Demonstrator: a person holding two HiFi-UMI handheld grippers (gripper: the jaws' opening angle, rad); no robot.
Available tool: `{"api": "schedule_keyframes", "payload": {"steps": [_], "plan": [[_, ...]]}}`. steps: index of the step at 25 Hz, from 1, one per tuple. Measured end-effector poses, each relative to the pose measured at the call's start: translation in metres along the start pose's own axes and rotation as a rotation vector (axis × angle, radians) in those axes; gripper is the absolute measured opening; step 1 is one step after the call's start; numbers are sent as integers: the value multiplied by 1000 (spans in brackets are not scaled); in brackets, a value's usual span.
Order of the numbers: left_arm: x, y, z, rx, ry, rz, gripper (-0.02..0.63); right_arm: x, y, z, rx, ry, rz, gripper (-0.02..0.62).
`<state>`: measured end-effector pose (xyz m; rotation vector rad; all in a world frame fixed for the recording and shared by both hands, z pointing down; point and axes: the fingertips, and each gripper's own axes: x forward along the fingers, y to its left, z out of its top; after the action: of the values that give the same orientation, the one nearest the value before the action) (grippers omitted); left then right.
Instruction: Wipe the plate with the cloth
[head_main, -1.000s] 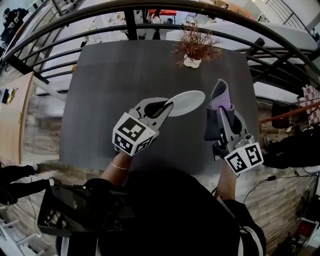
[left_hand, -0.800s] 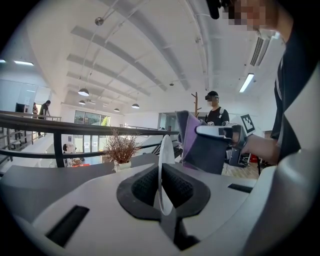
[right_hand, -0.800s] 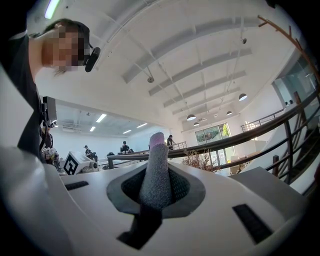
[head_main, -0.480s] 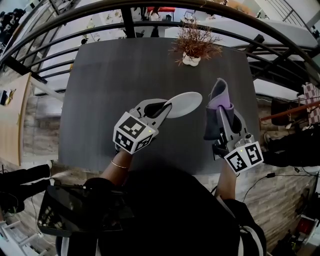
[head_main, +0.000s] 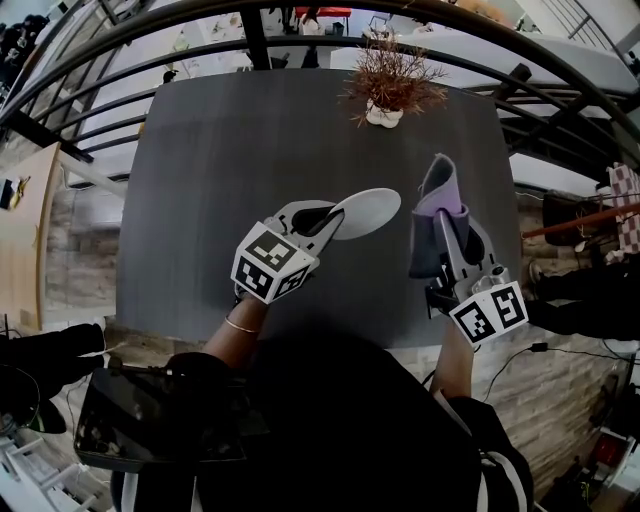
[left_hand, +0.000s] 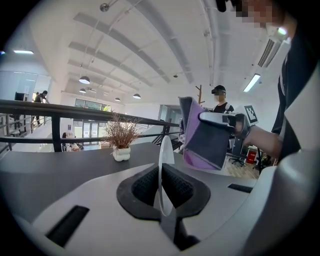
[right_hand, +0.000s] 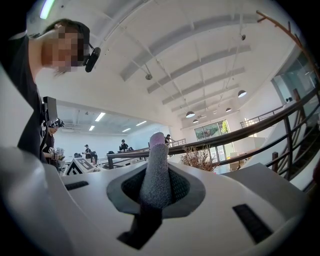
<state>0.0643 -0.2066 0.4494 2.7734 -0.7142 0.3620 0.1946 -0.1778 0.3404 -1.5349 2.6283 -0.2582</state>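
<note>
- The left claw is clamped on the rim of the white plate, which it holds out above the desk. That thin edge needs a firm grip, since wiping pressure could lever the plate loose.
- The right claw is closed on the folded cloth. The cloth stands up just beside the plate and does not touch it.
- A good wipe would lay the cloth's free end flat on the plate's face and stroke away from the gripped rim.
- The desk is open all around. The potted plant stands well apart near the far edge, with the railing beyond it.
</note>
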Motion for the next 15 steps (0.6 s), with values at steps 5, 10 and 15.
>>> {"api": "schedule_keyframes", "payload": {"steps": [5, 10, 15], "plan": [[5, 5, -12, -19, 28, 0, 18, 2, -3, -3, 11, 4, -5, 41], [10, 8, -22, -35, 49, -4, 18, 2, -5, -7, 18, 9, -11, 41], [16, 10, -33, -53, 69, -6, 18, 2, -8, -8, 20, 13, -16, 41]]}}
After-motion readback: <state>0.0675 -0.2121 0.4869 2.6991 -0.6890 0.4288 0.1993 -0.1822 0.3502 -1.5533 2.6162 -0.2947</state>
